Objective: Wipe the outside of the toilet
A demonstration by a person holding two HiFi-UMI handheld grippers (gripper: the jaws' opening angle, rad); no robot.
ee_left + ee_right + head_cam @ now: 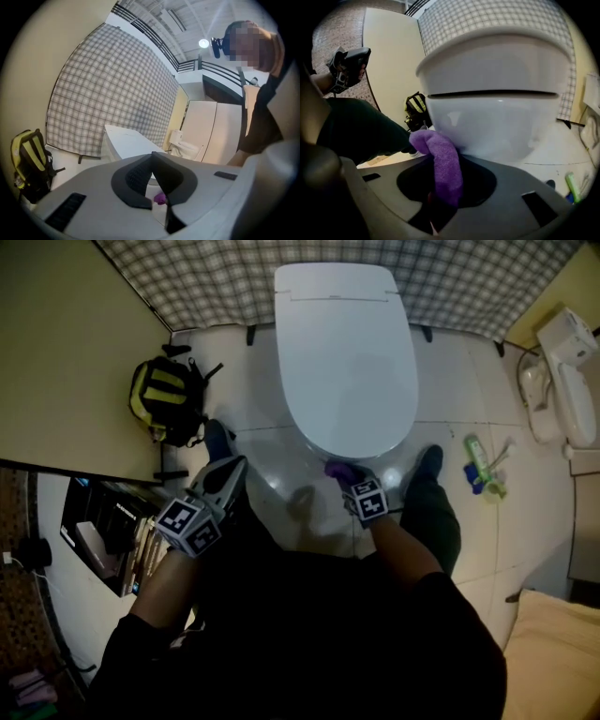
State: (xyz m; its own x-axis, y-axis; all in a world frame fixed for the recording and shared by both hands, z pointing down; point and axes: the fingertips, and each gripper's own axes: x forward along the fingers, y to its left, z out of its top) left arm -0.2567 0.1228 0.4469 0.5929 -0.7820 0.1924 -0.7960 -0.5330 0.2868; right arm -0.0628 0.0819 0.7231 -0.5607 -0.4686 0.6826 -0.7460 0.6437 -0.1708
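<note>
The white toilet (347, 352) stands with its lid down against the checked back wall; it also shows in the left gripper view (124, 143) and fills the right gripper view (497, 117). My right gripper (352, 482) (450, 180) is shut on a purple cloth (337, 469) (443, 159), whose free end is pressed to the front of the bowl just under the rim. My left gripper (228, 474) (152, 157) hangs to the left of the bowl, clear of it, with its jaws together and nothing between them.
A black and yellow backpack (169, 399) (28, 159) leans on the left wall. The person's shoes (429, 465) stand either side of the bowl. A green bottle (477, 457) lies on the floor at right, near a white fixture (562, 381). Books (112, 531) sit lower left.
</note>
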